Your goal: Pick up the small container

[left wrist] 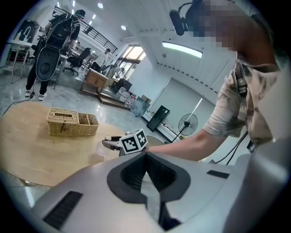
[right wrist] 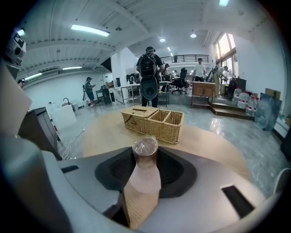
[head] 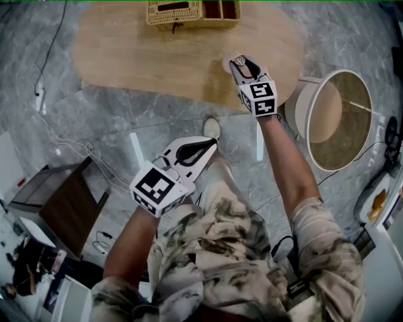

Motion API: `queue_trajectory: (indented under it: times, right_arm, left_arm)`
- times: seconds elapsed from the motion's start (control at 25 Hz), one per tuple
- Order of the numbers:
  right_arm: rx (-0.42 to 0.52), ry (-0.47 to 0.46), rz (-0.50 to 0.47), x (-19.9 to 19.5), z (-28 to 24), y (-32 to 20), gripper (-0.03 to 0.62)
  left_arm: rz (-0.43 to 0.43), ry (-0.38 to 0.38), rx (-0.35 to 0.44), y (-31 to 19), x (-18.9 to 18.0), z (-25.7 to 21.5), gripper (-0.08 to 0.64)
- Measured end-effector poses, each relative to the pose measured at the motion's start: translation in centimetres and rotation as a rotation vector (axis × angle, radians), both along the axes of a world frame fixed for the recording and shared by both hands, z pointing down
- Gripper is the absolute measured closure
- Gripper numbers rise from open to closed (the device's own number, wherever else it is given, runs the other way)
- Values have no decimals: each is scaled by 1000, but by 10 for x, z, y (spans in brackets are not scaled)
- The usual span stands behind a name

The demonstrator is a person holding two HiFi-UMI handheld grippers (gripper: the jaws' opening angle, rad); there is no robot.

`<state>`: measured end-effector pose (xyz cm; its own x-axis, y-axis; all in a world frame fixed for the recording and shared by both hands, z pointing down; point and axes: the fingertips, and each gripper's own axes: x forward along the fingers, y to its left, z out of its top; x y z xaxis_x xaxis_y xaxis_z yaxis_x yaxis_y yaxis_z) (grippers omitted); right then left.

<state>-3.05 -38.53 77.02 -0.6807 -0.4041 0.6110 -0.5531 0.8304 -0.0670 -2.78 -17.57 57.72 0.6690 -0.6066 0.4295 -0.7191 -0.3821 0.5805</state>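
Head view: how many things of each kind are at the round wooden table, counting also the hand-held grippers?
White two-jaw grippers: 2, left gripper and right gripper
Woven wicker basket: 1
Small brown film-topped container, in the right gripper: 1
Total: 4

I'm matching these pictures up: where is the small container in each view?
Head view: small container, upper right of centre, held in the right tool.
Left gripper view: left of centre, tiny, at the right tool's tip.
Right gripper view: centre, between the right tool's jaws.
Shared landmark: the wicker basket.
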Motion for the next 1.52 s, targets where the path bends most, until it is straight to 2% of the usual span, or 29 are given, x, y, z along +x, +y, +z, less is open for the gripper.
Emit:
queue_trajectory:
  times: [0.84,1.52]
  right_arm:
    - [57,-41,-29,0,-177,56,434]
    - [57,-81,-105,-7,-321,139,434]
  left_arm:
    - [15,-2,82,70,-7,-73,538]
    - [62,-11,126,136,-4,-139,538]
